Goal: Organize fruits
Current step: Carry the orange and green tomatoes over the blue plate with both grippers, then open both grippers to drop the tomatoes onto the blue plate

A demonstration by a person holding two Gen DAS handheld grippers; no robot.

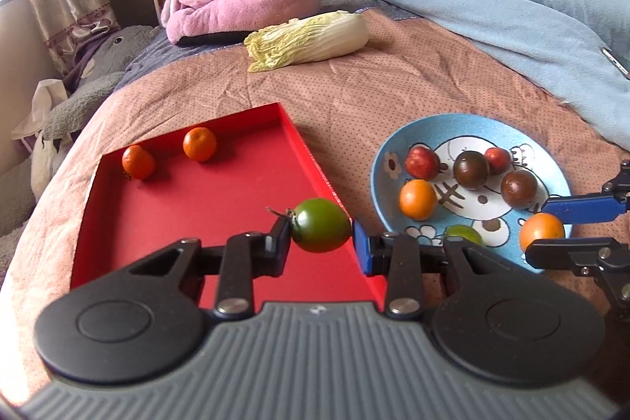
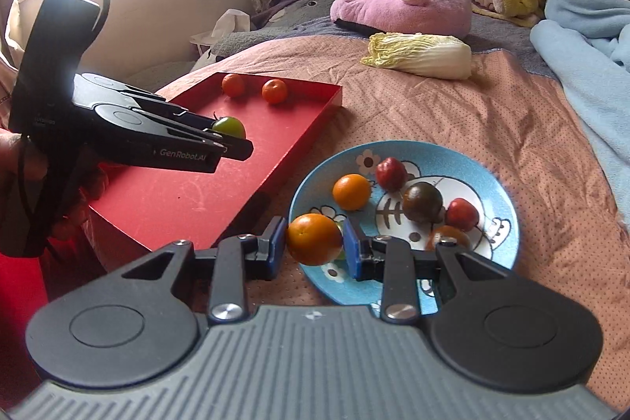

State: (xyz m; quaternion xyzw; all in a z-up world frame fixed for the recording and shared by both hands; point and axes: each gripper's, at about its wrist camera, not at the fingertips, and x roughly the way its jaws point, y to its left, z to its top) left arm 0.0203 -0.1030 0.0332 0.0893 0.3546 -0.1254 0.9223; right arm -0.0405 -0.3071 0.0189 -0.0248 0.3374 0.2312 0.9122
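My left gripper pinches one green tomato between its pads, held over the right edge of the red tray on the bed. My right gripper pinches one orange fruit, held at the near-left rim of the blue plate.

Count, tray: two orange fruits lying at the far end, one to the left, one just right of it, apart.

Count, plate, left wrist view: two red fruits, two dark tomatoes, one orange fruit, one green tomato partly hidden behind my gripper's linkage. Six lying there, plus the held orange one at the rim.

Beyond, on the bed: one napa cabbage, one pink plush, one light blue blanket.
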